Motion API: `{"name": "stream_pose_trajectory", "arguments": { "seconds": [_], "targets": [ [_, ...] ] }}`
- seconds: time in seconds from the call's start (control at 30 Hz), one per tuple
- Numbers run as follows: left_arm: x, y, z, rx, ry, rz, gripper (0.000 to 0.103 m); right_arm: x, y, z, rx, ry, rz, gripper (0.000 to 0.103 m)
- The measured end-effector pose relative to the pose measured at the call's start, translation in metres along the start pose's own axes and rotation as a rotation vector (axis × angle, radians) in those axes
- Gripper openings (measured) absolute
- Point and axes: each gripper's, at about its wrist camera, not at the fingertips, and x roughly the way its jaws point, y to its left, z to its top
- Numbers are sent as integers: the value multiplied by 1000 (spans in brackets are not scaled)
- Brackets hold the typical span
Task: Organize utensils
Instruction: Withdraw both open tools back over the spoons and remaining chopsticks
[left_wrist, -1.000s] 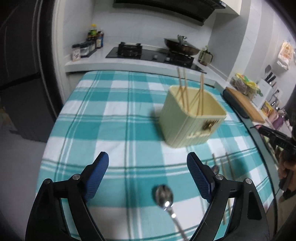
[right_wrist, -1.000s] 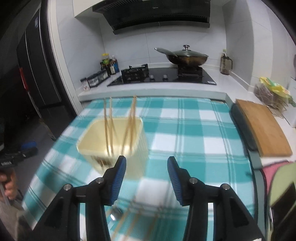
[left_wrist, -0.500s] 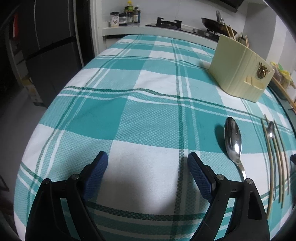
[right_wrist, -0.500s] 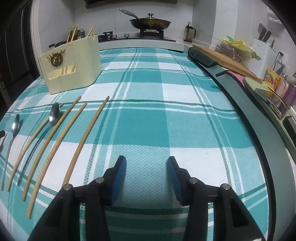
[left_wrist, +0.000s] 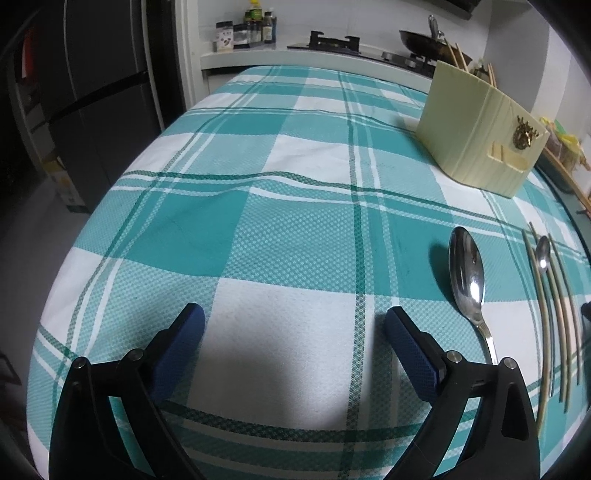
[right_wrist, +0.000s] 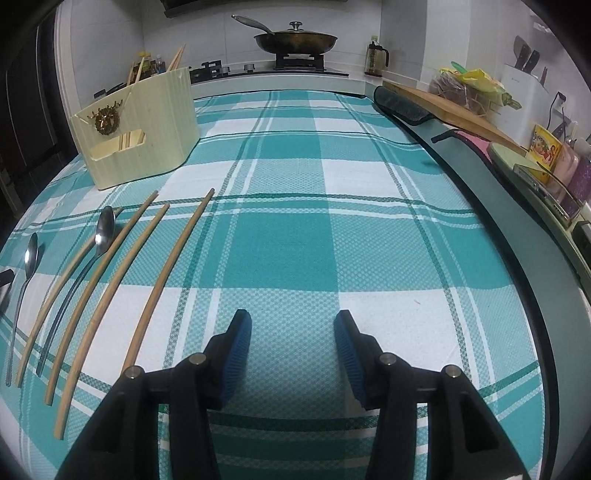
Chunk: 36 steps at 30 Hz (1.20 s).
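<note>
Both of your grippers are released and empty: the left gripper (left_wrist: 293, 332) hovers low beside the large spoon (left_wrist: 466, 275), the right gripper (right_wrist: 291, 339) just right of the chopsticks (right_wrist: 168, 273). Spoons and chopsticks lie parallel on the checked counter (right_wrist: 314, 206), likely for easy pickup, near the cream utensil holder (right_wrist: 138, 127).

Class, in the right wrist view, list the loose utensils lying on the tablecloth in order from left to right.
Silver spoon → dark-handled spoon → lone chopstick. The three chopsticks around the dark-handled spoon are left out: they cross its line.
</note>
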Motion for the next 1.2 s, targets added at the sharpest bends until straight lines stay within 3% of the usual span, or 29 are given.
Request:
{"name": "stream_pose_trajectory", "arguments": {
  "seconds": [0.9, 1.03, 1.13, 1.2],
  "targets": [
    [1, -2, 0, 4, 2, 3, 101, -1, 0, 0, -1, 0, -1, 49],
    [-11, 2, -2, -46, -34, -27, 101, -1, -1, 0, 0, 0, 0, 49],
    [-26, -9, -5, -111, -38, -136, 101, -1, 0, 0, 0, 0, 0, 49],
    [-32, -32, -7, -97, -20, -180, 101, -1, -1, 0, 1, 0, 1, 49]
  ]
}}
